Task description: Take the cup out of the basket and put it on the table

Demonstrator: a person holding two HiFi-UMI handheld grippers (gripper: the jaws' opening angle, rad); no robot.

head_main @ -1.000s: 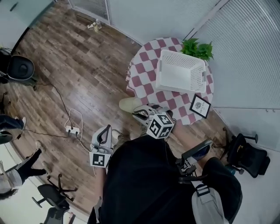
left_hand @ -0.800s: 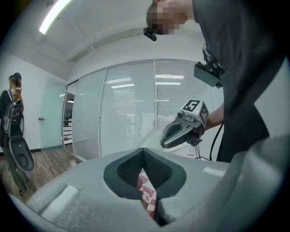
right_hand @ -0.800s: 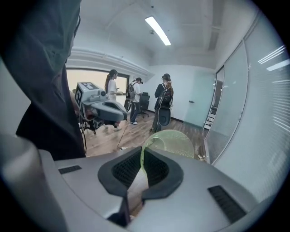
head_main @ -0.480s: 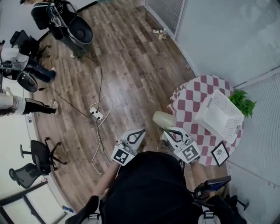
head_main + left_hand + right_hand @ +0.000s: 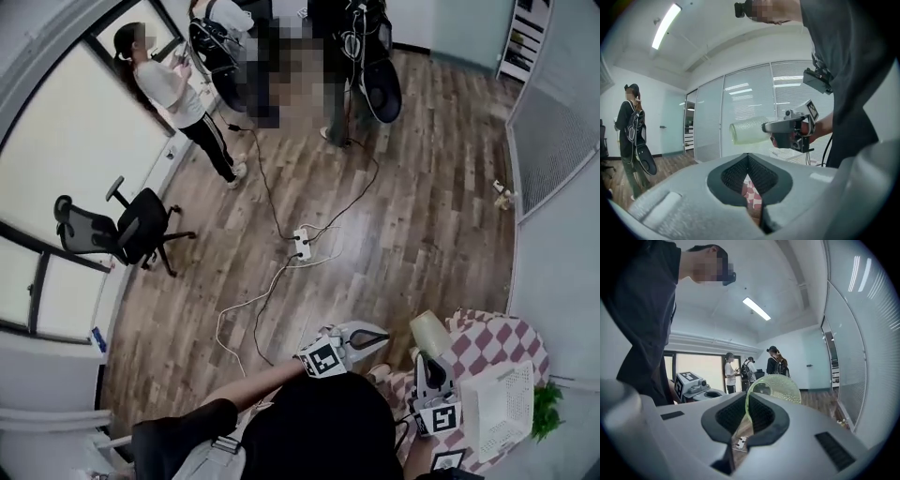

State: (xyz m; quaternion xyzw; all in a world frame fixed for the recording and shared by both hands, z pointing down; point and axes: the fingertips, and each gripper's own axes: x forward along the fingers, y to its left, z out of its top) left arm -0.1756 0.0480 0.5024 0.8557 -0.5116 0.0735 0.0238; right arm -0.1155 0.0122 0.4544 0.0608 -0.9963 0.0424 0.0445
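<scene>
Pinching translucent cup (image 5: 783,389) in right tongs (image 5: 746,401)

Checked table (image 5: 506,339); white basket (image 5: 500,410) on it; framed picture (image 5: 448,460) beside basket.

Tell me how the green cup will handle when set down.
Likely light: the right gripper holds the cup sideways by one wall. Its bumpy surface probably resists slipping. Round-sided, it may roll if laid down sideways.

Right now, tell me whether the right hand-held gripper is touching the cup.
Touching. In the right gripper view the right hand-held gripper pinches the cup by its rim between closed jaws. The left gripper view shows the cup sticking out from it.
</scene>
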